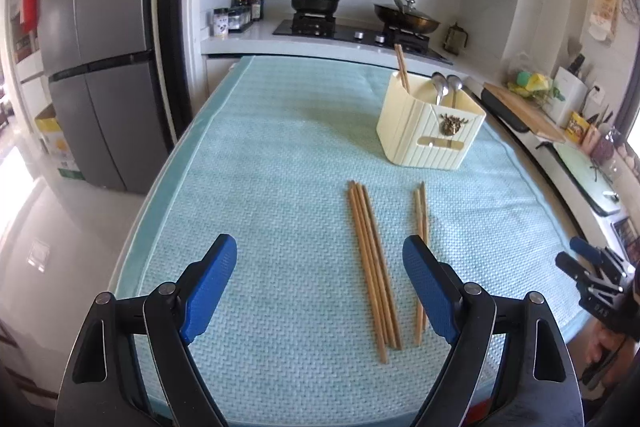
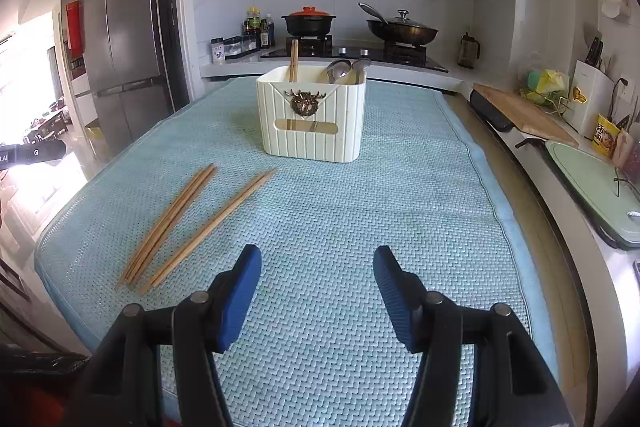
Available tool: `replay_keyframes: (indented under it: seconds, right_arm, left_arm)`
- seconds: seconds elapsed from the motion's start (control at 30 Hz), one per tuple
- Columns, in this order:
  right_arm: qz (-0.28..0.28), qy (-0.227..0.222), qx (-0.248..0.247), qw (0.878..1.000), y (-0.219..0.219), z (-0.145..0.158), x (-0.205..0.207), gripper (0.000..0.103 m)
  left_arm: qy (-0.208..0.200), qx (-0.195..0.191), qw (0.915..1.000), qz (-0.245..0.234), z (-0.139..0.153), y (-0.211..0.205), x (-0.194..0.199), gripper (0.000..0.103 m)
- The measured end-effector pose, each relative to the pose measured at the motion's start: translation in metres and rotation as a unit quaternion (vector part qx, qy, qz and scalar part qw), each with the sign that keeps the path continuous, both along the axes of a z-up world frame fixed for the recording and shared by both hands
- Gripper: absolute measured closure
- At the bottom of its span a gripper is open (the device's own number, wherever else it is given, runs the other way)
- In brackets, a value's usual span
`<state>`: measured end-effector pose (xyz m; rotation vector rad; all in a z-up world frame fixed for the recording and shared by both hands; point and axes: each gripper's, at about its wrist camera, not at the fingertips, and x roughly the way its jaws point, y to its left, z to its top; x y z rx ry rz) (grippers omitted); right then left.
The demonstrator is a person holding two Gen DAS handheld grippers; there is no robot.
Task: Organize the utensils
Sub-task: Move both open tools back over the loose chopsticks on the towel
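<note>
Chopsticks are laid on the blue mat (image 2: pixel 400 195) in two groups: a bundle of four (image 1: pixel 372 263) and, just right of it, a pair (image 1: pixel 421 227). Far beyond them a cream utensil holder (image 2: pixel 312 115) is stood, with chopsticks (image 2: pixel 294 61) and spoons (image 2: pixel 348 69) inside. Both the left gripper (image 1: pixel 320 291) and the right gripper (image 2: pixel 316 295) are held wide open above the mat, with nothing grasped.

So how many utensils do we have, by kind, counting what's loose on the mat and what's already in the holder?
Loose chopsticks on the mat: 6, a bunch of 4 and a pair
Chopsticks in the holder: 2
Spoons in the holder: 2
Total: 10
</note>
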<state>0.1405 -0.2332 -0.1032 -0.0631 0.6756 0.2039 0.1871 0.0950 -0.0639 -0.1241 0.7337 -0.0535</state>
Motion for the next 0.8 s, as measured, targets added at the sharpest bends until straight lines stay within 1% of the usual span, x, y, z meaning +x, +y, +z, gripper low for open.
replay_keyframes:
  seconds: [0.13,0.37,0.6,0.8]
  right_arm:
    - [0.002,0.012,0.01,1.0,0.006,-0.006,0.003,0.043]
    - [0.013,0.025,0.0,1.0,0.02,-0.016,0.001,0.043]
    - [0.01,0.03,0.001,0.999,0.024,-0.016,0.001,0.043]
    - [0.011,0.037,0.0,0.999,0.024,-0.018,0.001,0.043]
  left_arm:
    - [0.008,0.006,0.9998,0.018,-0.011,0.005,-0.005,0.017]
    - [0.026,0.002,0.9993,0.028,-0.031,0.01,-0.006,0.017]
    - [0.028,0.009,0.9992,0.029,-0.035,0.011,-0.001,0.017]
    - [0.037,0.007,0.9989,0.029,-0.043,0.011,0.002,0.017]
